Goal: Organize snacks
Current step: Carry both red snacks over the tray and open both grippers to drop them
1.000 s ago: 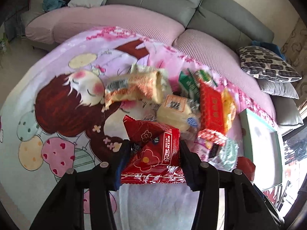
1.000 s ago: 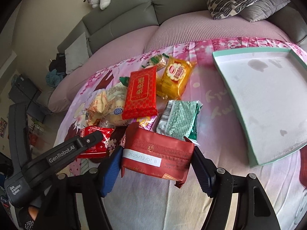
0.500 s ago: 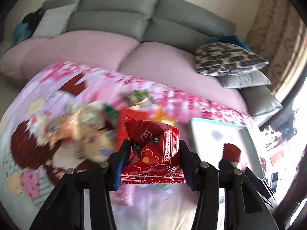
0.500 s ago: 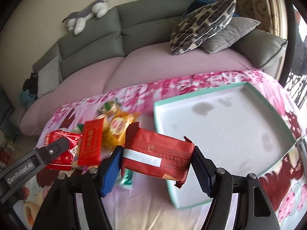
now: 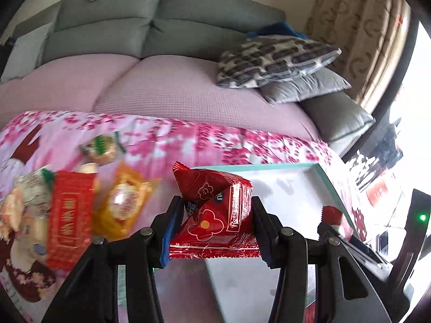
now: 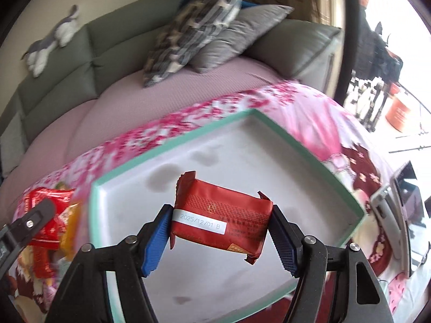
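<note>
Crinkled red packet [image 5: 215, 215] held aloft; dated red bar [image 6: 221, 220] above teal-rimmed tray [image 6: 172, 145]

Left hand-held gripper [image 5: 212, 231] and right hand-held gripper [image 6: 221, 231], both clamped

Both grippers are of black plastic. The left gripper [image 5: 214, 227] and the right gripper [image 6: 221, 234] each have blue ribbed pads [image 6: 155, 238] and round silver screws [image 6: 309, 240] behind the pads.
</note>
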`<state>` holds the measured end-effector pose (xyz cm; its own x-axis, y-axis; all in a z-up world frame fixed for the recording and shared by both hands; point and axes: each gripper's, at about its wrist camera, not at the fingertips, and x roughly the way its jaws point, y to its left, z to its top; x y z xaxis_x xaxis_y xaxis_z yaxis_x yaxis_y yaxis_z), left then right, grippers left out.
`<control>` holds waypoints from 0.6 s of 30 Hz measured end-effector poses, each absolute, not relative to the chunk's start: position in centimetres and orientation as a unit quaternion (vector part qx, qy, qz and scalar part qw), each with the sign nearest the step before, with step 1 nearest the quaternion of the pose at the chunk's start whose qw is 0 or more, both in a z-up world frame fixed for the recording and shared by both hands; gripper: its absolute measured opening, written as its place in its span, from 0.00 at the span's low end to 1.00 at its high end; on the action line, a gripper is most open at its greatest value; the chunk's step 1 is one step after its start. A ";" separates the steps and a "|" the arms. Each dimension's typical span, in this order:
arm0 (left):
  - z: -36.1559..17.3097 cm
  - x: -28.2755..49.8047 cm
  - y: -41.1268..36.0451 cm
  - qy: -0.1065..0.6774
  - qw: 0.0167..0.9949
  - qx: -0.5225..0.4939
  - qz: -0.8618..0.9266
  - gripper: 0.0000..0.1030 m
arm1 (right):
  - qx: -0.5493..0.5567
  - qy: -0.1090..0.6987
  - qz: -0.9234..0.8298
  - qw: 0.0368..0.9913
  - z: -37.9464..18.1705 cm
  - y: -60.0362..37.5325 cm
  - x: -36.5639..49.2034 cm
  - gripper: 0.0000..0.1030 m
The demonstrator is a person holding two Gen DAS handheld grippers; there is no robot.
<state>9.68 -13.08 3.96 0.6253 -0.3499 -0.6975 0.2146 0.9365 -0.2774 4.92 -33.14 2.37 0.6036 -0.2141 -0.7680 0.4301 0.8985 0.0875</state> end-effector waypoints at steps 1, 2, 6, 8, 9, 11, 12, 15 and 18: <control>3.7 9.8 -13.6 0.403 0.897 -0.080 -0.162 0.50 | 0.140 0.406 -0.191 0.882 2.1 -34.2 4.8 0.71; 3.3 10.0 -14.4 0.405 0.895 -0.076 -0.170 0.50 | 0.148 0.406 -0.196 0.880 1.9 -35.0 4.7 0.71; 2.0 10.6 -16.3 0.412 0.889 -0.070 -0.184 0.50 | 0.159 0.405 -0.220 0.873 1.2 -37.4 4.2 0.71; 1.4 10.9 -16.9 0.415 0.887 -0.071 -0.187 0.50 | 0.157 0.403 -0.226 0.873 1.1 -38.1 4.0 0.71; 1.1 11.0 -17.1 0.417 0.886 -0.070 -0.188 0.50 | 0.158 0.401 -0.226 0.874 1.1 -38.2 3.9 0.71; 0.8 11.0 -17.5 0.417 0.886 -0.069 -0.190 0.50 | 0.153 0.399 -0.226 0.876 1.1 -38.4 3.9 0.71; 0.7 11.0 -17.7 0.416 0.886 -0.067 -0.192 0.50 | 0.149 0.399 -0.226 0.876 1.0 -38.4 4.1 0.71; 0.4 11.0 -18.2 0.415 0.886 -0.062 -0.196 0.50 | 0.147 0.403 -0.218 0.876 0.7 -38.1 4.4 0.71; 0.1 11.2 -18.4 0.417 0.885 -0.063 -0.196 0.50 | 0.140 0.404 -0.216 0.878 0.6 -37.8 4.6 0.71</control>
